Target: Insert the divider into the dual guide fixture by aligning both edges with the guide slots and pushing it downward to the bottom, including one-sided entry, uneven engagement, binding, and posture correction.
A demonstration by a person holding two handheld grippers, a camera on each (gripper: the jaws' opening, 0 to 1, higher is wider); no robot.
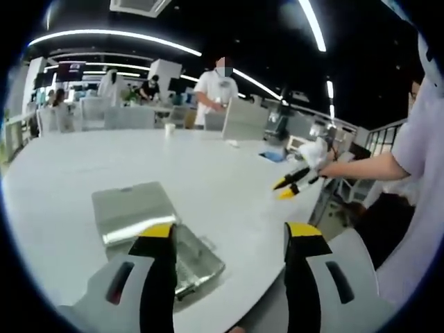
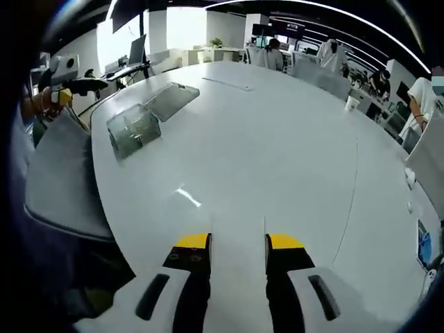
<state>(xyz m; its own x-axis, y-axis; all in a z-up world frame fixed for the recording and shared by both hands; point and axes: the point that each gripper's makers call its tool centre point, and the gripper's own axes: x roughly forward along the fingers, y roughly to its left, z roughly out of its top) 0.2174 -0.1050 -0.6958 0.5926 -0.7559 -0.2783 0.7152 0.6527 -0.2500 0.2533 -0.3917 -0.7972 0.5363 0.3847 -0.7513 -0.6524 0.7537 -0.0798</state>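
Observation:
A flat brushed-metal divider plate lies on the white table. Beside it, nearer the table edge, lies a shallow shiny guide fixture, partly behind my left jaw. My left gripper hovers above them, open wide, with nothing between its jaws. The right gripper is off to the right over the table edge, in a white-gloved hand. In the right gripper view, the fixture and the plate lie far off at the left. My right gripper is open over bare table, its jaws a small gap apart.
A paper cup stands at the far side of the table, and a blue item lies near its rim. A grey chair back stands against the table edge. People stand and sit at desks behind.

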